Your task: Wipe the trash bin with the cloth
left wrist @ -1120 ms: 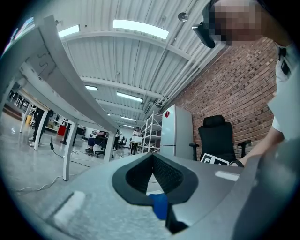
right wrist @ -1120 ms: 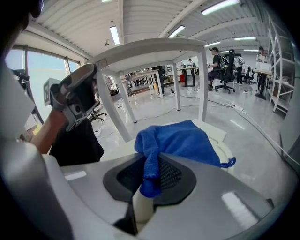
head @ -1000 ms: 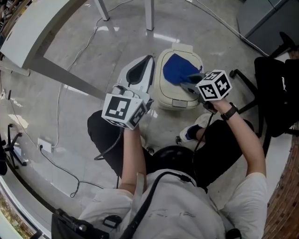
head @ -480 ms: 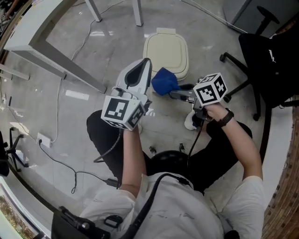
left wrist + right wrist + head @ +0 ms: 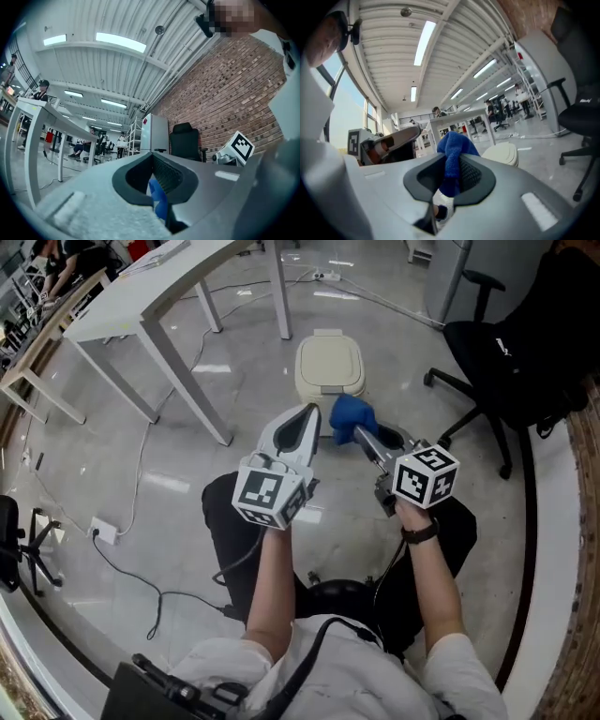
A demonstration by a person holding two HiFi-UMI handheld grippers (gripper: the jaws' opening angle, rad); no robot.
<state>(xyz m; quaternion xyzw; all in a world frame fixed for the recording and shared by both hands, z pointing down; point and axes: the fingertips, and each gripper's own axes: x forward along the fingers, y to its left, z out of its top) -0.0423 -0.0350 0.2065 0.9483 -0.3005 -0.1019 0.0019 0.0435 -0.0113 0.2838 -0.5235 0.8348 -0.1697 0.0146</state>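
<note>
Blue terry cloth (image 5: 349, 414) sits pinched in my R claw (image 5: 360, 433), clear of cream lidded trash bin (image 5: 328, 367) on floor (image 5: 178, 493); L claw (image 5: 307, 413) closed, empty. Risk imo: thin pinch, cloth slips mid-wipe.

Both forearms (image 5: 270, 587) reach forward side by side; left gripper (image 5: 304, 418) points far, jaws closed and empty; right gripper (image 5: 362, 433), just right, clamps the blue cloth (image 5: 348, 412).

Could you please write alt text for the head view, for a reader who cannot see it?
Seen from above, the right gripper pinches a blue cloth next to a closed cream trash bin on a glossy grey floor. The left gripper is shut and empty beside it.
</note>
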